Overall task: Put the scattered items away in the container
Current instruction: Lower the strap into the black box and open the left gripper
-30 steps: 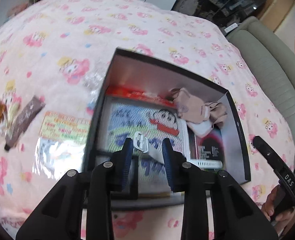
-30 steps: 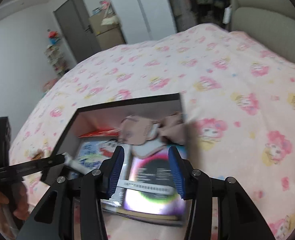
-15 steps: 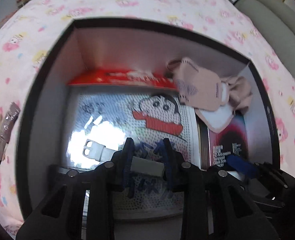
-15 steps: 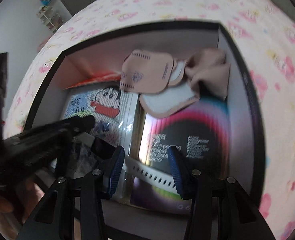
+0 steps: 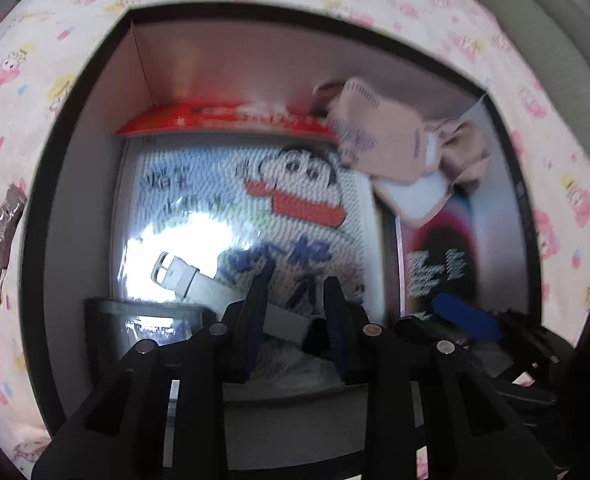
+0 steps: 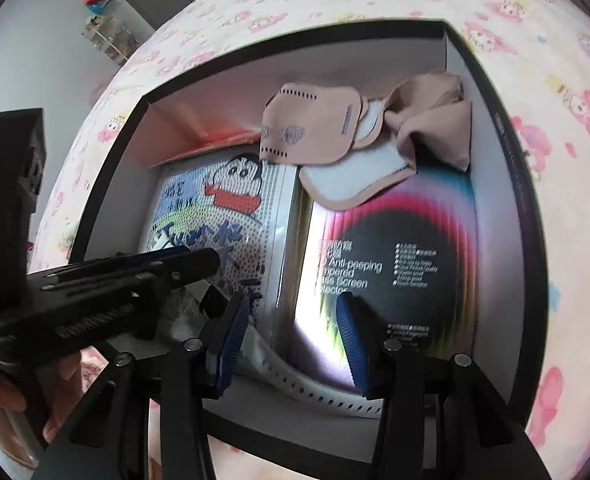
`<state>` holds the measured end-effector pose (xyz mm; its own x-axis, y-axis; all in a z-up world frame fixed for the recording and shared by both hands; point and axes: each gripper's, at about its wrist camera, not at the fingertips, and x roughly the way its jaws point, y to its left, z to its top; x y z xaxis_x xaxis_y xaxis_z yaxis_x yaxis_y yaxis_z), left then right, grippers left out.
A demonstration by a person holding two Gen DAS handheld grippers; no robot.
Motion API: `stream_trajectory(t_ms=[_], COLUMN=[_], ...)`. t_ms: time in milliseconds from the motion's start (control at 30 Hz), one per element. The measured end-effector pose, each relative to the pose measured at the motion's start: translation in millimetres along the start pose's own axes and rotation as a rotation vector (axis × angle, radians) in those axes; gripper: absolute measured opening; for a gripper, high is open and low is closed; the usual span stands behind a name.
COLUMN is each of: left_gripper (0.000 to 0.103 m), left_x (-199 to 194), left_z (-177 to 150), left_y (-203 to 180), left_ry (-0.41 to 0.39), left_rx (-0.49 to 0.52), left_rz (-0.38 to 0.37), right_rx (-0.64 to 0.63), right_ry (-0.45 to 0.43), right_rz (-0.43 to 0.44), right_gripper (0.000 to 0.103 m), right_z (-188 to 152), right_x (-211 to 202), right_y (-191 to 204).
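A black open box [image 5: 75, 120] sits on a pink patterned bed cover. My left gripper [image 5: 293, 300] is down inside it, shut on a white watch strap [image 5: 191, 280]. The strap's buckle end sticks out to the left over a cartoon pack [image 5: 255, 200]. In the right wrist view the strap's holed end [image 6: 319, 388] runs across the gap of my right gripper [image 6: 295, 320] and under its right finger. Those jaws stand wide, and no pad visibly presses the strap. The left gripper [image 6: 199, 260] comes in from the left, with a hand below it.
The box also holds a red packet [image 5: 223, 120], beige face masks [image 6: 315, 120] with a beige cloth [image 6: 435, 120], and a black screen-protector pack [image 6: 395, 260]. A brown wrapped bar [image 5: 3, 232] lies on the cover left of the box. A grey headboard [image 5: 555, 40] is at right.
Both grippers have come down from above the box into it, tilting more steeply, and the strap went down with them. Over the last half second little has moved.
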<state>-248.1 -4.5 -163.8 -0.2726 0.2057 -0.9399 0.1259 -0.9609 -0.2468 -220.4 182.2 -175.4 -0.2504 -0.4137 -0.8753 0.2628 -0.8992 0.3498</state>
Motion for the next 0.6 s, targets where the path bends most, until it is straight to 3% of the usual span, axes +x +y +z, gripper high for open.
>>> stream_trajectory(t_ms=[100, 200, 333, 467, 600], left_gripper=[0.028, 0.028, 0.028, 0.029, 0.029], left_x=[-0.2, 13.3, 11.4, 9.7, -3.3], left_z=[4.6, 8.9, 12.1, 7.8, 2.8], left_y=[-2.3, -6.4, -11.0, -13.9, -17.2], left_ry=[-0.02, 0.03, 0.047, 0.06, -0.008], left_rx=[-0.008, -0.016, 0.001, 0.021, 0.043], left_rz=[0.011, 0.027, 0.048, 0.009, -0.005], right_rx=[-0.027, -0.035, -0.031, -0.013, 0.002], right_ry=[-0.056, -0.008, 0.023, 0.043, 0.018], right_rz=[-0.068, -0.096, -0.063, -0.008, -0.023], right_gripper=[0.042, 0.042, 0.042, 0.042, 0.042], right_z=[3.1, 6.6, 5.1, 3.1, 0.6], right_x=[-3.2, 7.5, 9.0, 7.3, 1.7], right_y=[5.9, 5.8, 7.3, 3.7, 4.8])
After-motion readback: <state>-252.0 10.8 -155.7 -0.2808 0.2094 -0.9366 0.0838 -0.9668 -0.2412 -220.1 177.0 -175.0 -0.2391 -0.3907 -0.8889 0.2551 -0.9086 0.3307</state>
